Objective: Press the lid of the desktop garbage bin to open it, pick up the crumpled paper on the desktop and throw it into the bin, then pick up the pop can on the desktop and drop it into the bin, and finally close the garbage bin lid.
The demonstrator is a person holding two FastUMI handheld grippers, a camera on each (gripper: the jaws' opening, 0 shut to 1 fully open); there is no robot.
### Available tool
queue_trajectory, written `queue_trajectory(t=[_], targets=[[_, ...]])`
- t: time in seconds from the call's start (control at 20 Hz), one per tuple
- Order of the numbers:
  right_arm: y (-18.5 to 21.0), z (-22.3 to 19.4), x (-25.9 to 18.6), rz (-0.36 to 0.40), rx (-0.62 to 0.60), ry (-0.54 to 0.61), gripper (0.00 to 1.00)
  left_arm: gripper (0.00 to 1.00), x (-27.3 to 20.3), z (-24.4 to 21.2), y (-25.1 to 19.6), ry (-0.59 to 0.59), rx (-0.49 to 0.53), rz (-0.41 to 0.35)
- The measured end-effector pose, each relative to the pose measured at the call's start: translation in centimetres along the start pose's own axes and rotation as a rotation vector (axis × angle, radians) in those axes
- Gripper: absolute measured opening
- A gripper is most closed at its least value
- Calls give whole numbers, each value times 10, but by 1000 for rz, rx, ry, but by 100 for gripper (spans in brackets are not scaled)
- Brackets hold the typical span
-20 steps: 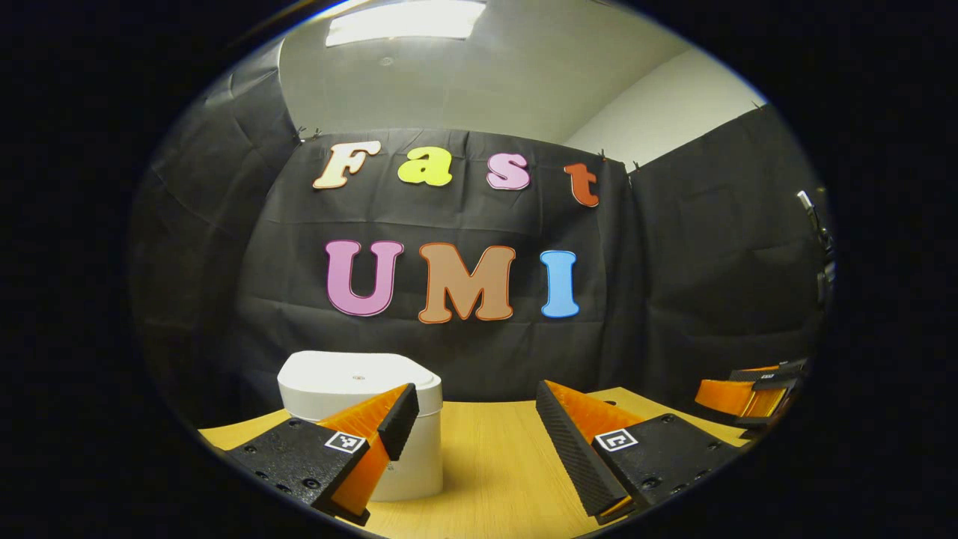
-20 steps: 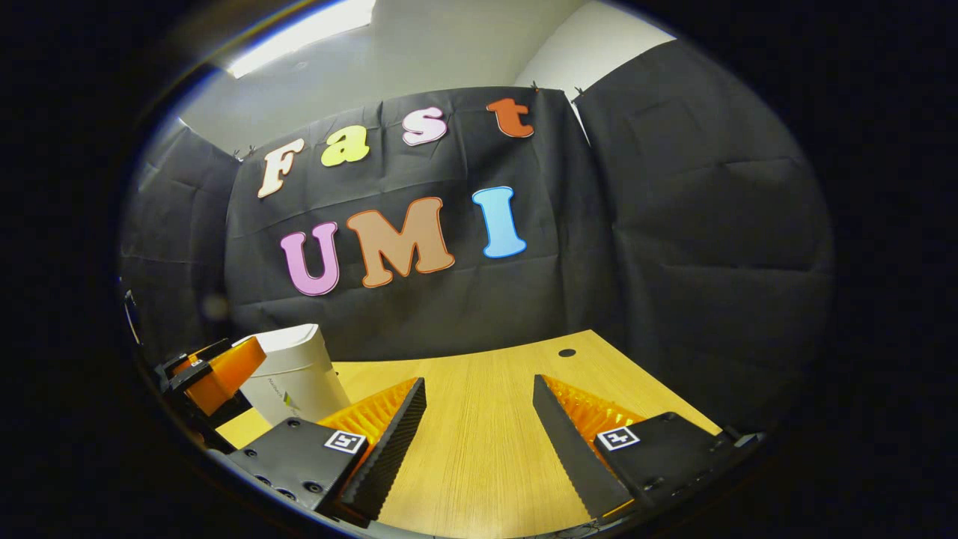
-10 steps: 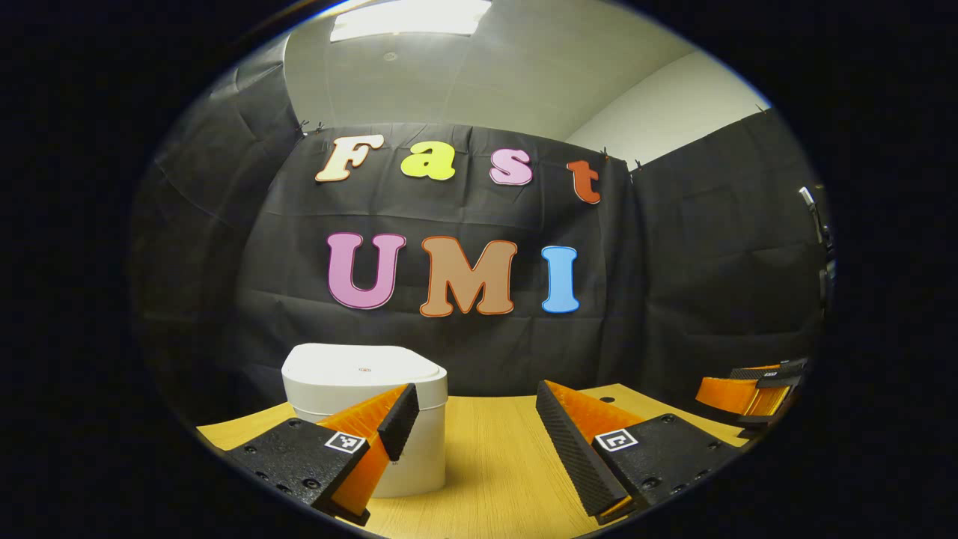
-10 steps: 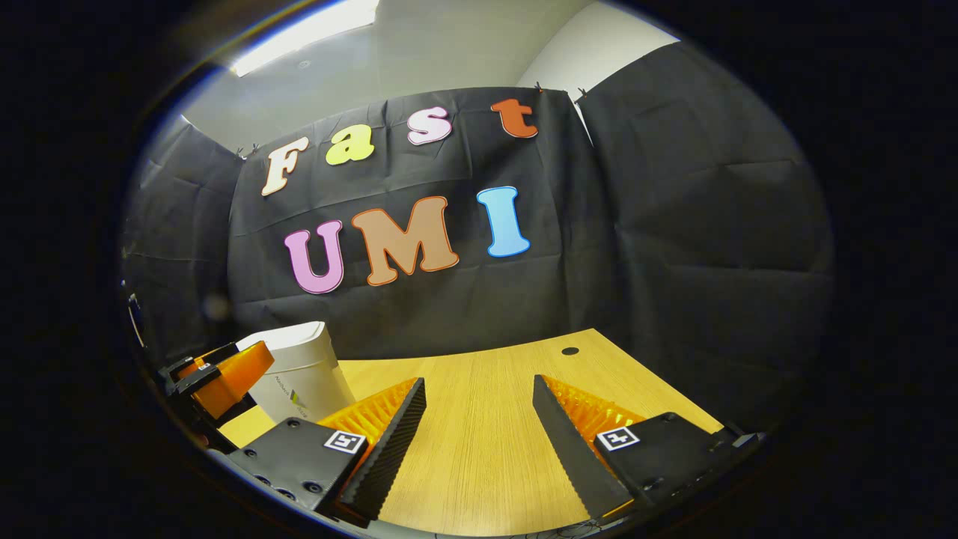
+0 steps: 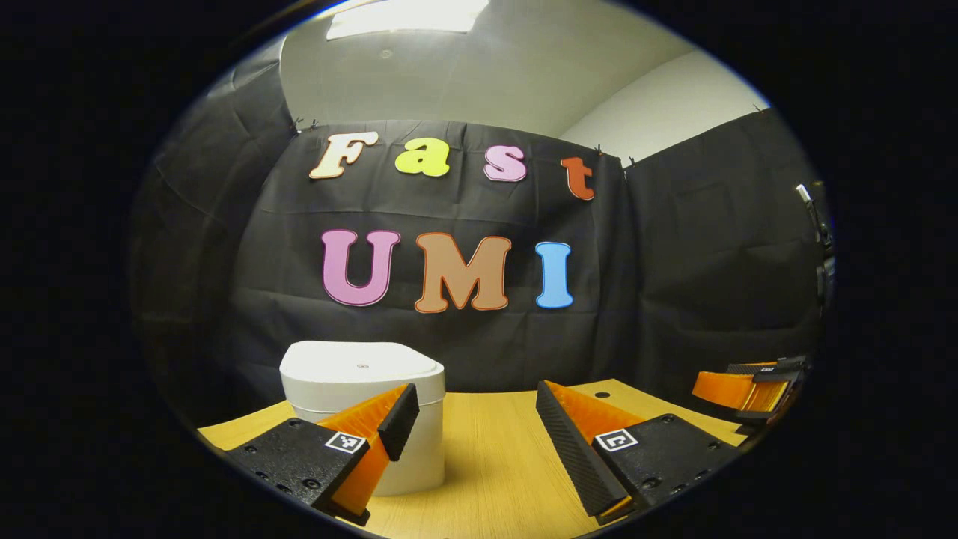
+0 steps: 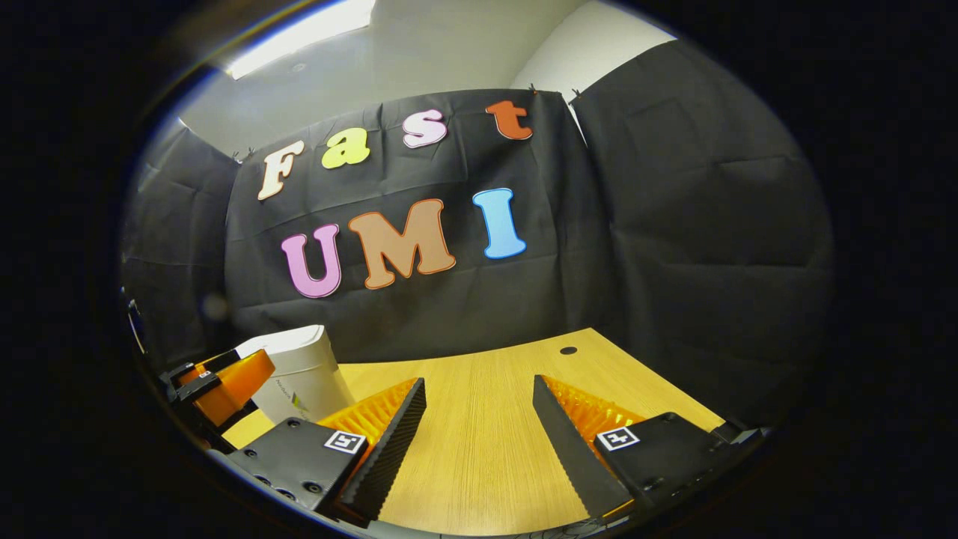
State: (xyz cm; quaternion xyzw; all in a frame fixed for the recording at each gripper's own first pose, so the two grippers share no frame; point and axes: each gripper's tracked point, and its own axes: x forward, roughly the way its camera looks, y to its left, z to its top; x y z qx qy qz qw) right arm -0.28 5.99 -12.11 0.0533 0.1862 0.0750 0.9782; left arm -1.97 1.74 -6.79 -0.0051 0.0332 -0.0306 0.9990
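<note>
A white desktop bin (image 5: 359,389) with its lid down stands on the wooden desk at the left of the left gripper view. My left gripper (image 5: 471,423) is open with nothing between its fingers; its left finger overlaps the bin's front. In the right gripper view the same bin (image 6: 296,370) is at the far left, and my right gripper (image 6: 479,419) stands open over bare desk. The left gripper (image 6: 221,378) shows in front of the bin there. The right gripper (image 5: 748,389) shows at the right edge of the left gripper view.
The wooden desk (image 6: 479,449) runs back to the black cloth wall, which also closes the right side. A small round hole (image 6: 568,350) sits in the desk near the back right corner.
Both views shift only slightly; the left gripper view drifts a little, so the bin sits a touch differently in frame. Both grippers stay open.
</note>
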Motion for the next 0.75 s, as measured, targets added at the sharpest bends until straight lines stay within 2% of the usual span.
queue_trajectory(t=[0.75], targets=[[-7, 7, -14, -43, 4, -35, 96, 95, -1, -3, -9, 13, -25, -31]])
